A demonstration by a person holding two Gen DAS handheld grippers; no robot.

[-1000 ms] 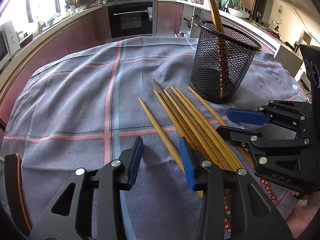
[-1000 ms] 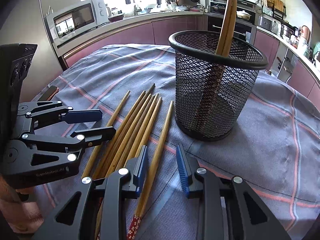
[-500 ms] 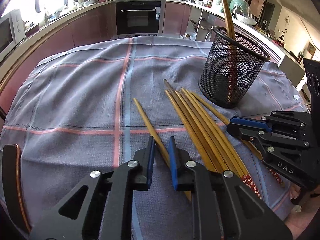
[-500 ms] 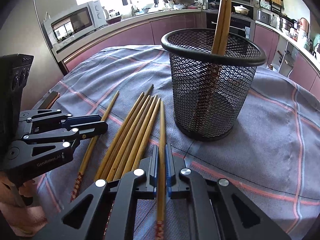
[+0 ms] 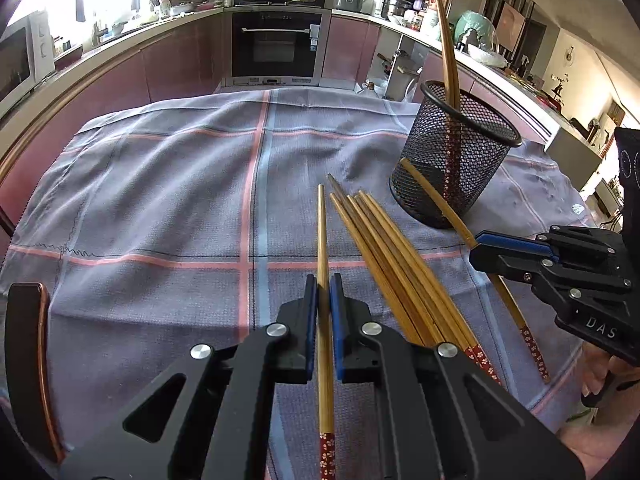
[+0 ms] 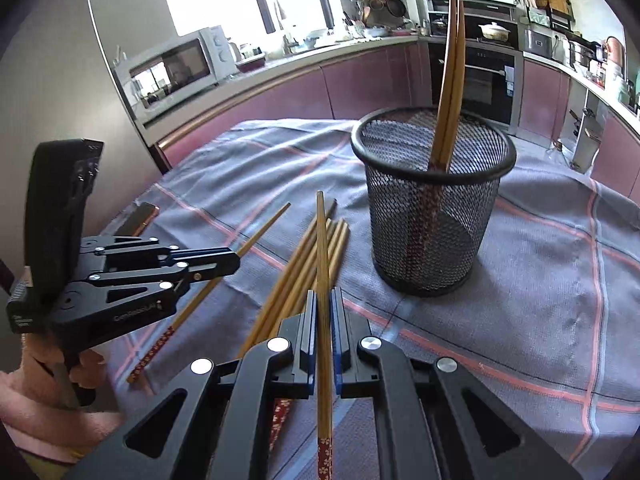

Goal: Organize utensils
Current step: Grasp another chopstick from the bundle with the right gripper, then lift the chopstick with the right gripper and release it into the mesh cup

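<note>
My left gripper (image 5: pixel 324 282) has its jaws closing tight on one bamboo chopstick (image 5: pixel 322 232), which points straight ahead over the checked cloth. Right of it lies a bundle of several chopsticks (image 5: pixel 392 264). A black mesh cup (image 5: pixel 456 168) stands at the far right with two chopsticks (image 6: pixel 450 80) upright inside. My right gripper (image 6: pixel 323 296) is shut on another chopstick (image 6: pixel 321 240), whose tip rises above the bundle (image 6: pixel 304 276), left of the cup (image 6: pixel 432 220). Each gripper shows in the other's view: the right gripper (image 5: pixel 480 240) and the left gripper (image 6: pixel 236 260).
A grey cloth (image 5: pixel 160 200) with pink and blue stripes covers the table. A dark chair back (image 5: pixel 24 360) stands at the near left edge. A hand (image 6: pixel 80 372) holds the left gripper's handle. Kitchen counters, an oven and a microwave (image 6: pixel 176 68) ring the table.
Both grippers went from open to shut, each on one chopstick. The left one's chopstick now points straight ahead. The right one's chopstick has lifted off the bundle.
</note>
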